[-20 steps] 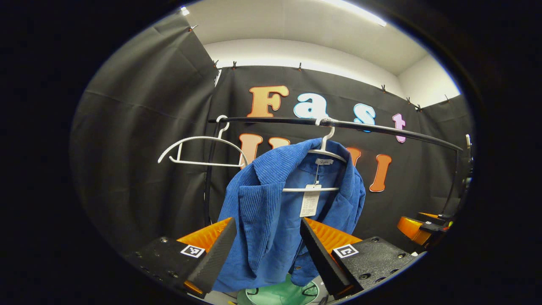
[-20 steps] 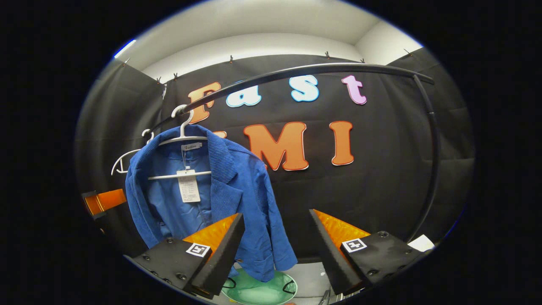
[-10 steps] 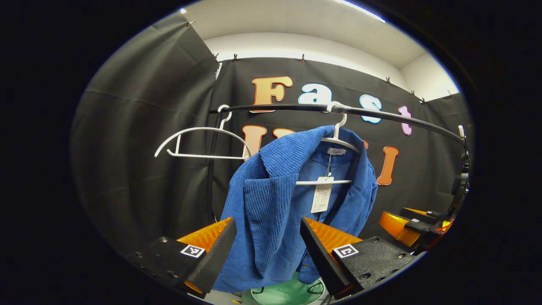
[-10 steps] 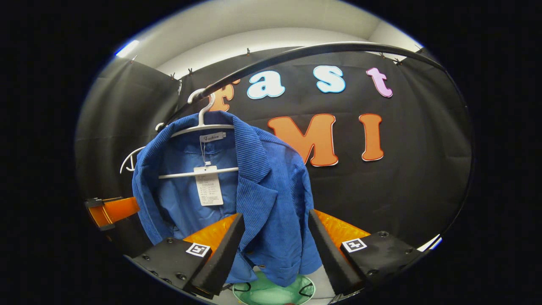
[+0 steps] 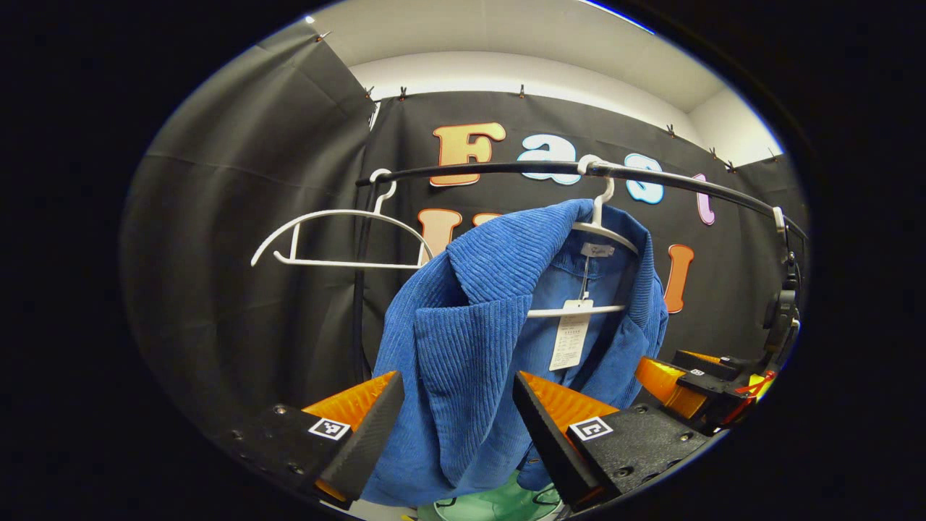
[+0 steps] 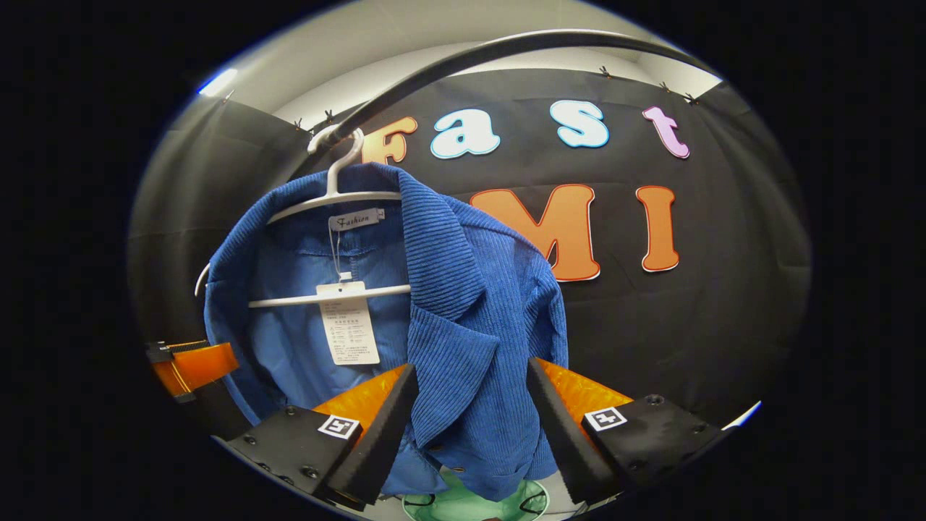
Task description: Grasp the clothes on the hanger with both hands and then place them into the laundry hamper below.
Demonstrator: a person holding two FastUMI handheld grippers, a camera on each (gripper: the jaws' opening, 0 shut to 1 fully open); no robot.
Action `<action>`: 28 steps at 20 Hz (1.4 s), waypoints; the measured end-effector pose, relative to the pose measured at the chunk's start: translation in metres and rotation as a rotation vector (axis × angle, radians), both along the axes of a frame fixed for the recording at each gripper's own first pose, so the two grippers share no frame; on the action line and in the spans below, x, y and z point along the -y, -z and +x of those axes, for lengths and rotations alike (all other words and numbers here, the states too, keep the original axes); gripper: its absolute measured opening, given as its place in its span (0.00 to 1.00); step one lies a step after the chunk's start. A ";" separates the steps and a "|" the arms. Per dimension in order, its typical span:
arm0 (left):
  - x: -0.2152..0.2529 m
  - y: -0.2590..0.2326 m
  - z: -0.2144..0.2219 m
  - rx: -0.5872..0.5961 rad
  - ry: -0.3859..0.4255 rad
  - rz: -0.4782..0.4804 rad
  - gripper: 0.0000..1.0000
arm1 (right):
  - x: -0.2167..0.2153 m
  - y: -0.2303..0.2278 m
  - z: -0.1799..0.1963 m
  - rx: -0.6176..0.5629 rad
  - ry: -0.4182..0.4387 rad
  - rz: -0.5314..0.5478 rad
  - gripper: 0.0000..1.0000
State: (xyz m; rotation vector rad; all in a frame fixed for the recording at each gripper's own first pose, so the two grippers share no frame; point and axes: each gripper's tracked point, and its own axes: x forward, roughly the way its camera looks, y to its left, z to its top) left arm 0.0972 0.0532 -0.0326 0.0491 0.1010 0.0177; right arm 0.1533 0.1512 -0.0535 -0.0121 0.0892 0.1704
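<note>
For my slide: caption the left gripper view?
Open left gripper frames the blue jacket on its white hanger.

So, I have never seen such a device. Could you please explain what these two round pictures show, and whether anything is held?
A person holds one two-finger gripper in each hand; each carries a camera looking along its fingers. In the left gripper view, the left gripper stands open around the blue corduroy jacket. In the right gripper view, the right gripper is open around the other front edge. The jacket hangs on a white plastic hanger from a black rail, above a green hamper. Nothing is gripped yet.
</note>
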 end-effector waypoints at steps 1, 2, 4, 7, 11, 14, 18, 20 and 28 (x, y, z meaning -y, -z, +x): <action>0.000 0.000 0.004 0.002 -0.001 -0.002 0.95 | -0.001 0.003 0.005 -0.005 -0.001 -0.001 0.98; 0.000 0.000 0.008 0.003 -0.001 -0.003 0.95 | -0.001 0.004 0.011 -0.006 -0.002 -0.001 0.98; 0.000 0.002 0.014 0.000 -0.003 0.001 0.95 | -0.002 0.006 0.022 -0.011 0.000 -0.006 0.98; 0.002 0.004 0.019 -0.004 0.001 0.016 0.95 | -0.003 0.008 0.034 -0.011 -0.007 -0.011 0.98; 0.001 0.006 0.024 -0.005 -0.001 0.020 0.93 | -0.009 0.015 0.051 -0.028 -0.038 0.020 0.98; 0.001 0.007 0.028 -0.004 0.003 0.021 0.78 | -0.016 0.018 0.058 -0.048 -0.077 0.060 0.78; -0.001 0.009 0.031 -0.005 0.002 0.033 0.55 | -0.024 0.019 0.064 -0.056 -0.123 0.087 0.65; 0.004 0.012 0.035 -0.019 0.026 0.024 0.52 | -0.027 0.020 0.066 -0.065 -0.145 0.107 0.42; 0.008 0.010 0.029 -0.050 0.045 0.050 0.02 | -0.019 0.009 0.061 -0.093 -0.219 0.203 0.08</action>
